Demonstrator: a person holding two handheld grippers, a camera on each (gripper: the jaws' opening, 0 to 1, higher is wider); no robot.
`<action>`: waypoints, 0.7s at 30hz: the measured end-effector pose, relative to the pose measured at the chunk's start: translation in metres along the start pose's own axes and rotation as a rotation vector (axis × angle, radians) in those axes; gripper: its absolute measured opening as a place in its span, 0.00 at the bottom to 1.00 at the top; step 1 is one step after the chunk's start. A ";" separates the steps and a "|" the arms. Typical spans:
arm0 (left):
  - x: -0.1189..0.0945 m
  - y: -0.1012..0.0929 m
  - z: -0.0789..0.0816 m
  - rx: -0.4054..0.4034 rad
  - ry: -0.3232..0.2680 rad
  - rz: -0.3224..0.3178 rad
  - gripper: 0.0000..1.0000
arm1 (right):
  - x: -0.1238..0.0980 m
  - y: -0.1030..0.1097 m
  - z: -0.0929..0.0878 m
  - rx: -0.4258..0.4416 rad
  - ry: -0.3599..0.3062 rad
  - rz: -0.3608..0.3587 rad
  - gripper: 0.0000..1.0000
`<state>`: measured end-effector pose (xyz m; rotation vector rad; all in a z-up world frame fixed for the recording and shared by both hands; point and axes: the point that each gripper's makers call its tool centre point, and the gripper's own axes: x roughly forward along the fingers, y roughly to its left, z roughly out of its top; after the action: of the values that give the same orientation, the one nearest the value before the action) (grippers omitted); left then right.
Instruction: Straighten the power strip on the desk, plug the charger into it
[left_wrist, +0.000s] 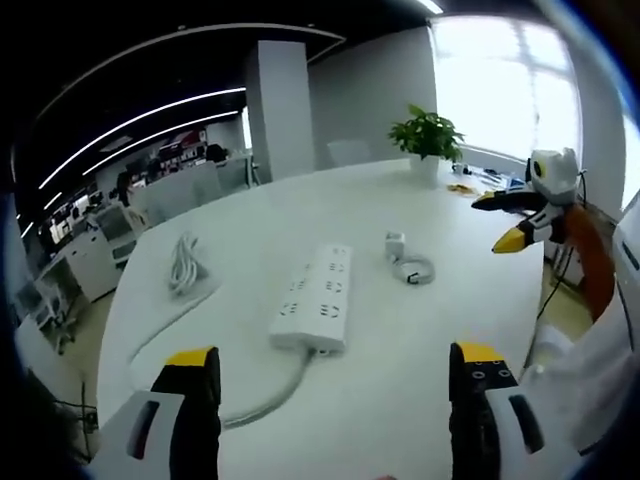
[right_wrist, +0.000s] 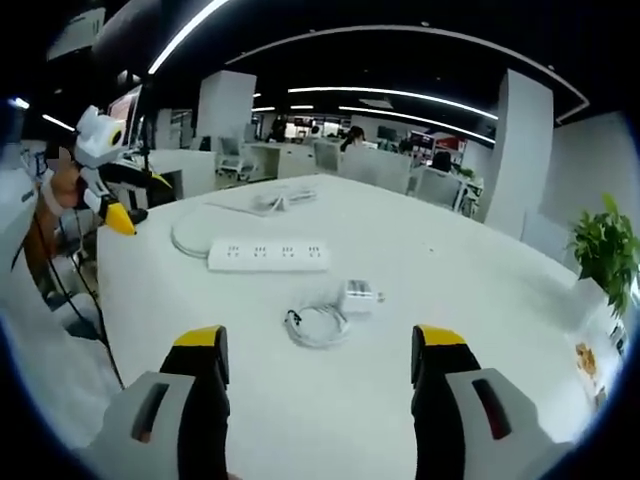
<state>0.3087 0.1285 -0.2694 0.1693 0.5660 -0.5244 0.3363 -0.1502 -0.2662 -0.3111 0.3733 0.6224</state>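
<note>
A white power strip (left_wrist: 314, 297) (right_wrist: 268, 255) lies flat on the white desk (left_wrist: 400, 400), its cord (left_wrist: 170, 325) looping away to a bundled end (left_wrist: 184, 264) (right_wrist: 275, 200). Beside it sits a small white charger (left_wrist: 395, 244) (right_wrist: 358, 294) with its coiled cable (left_wrist: 414, 270) (right_wrist: 317, 326). My left gripper (left_wrist: 335, 365) stands open over the desk's near edge, short of the strip, holding nothing. My right gripper (right_wrist: 320, 350) is open too, above the desk just short of the coiled cable. It appears at the right of the left gripper view (left_wrist: 512, 222), and the left gripper appears at the left of the right gripper view (right_wrist: 125, 200).
A potted green plant (left_wrist: 427, 135) (right_wrist: 605, 250) stands at one end of the desk, with small items (left_wrist: 462, 186) near it. Office desks, chairs and a square pillar (left_wrist: 278, 105) fill the background. A person's white sleeve (left_wrist: 600, 360) shows at the side.
</note>
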 end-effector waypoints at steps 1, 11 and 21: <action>0.003 0.000 0.000 -0.001 -0.001 -0.004 0.95 | 0.001 0.000 0.000 0.001 0.000 0.002 0.73; 0.024 -0.003 0.005 0.009 -0.008 -0.053 0.91 | 0.011 0.002 -0.001 0.012 -0.005 0.023 0.73; 0.029 0.011 0.003 -0.026 0.006 -0.021 0.94 | 0.021 0.007 0.006 0.033 -0.020 0.059 0.75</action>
<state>0.3368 0.1250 -0.2832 0.1400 0.5808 -0.5371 0.3492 -0.1313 -0.2710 -0.2626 0.3744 0.6756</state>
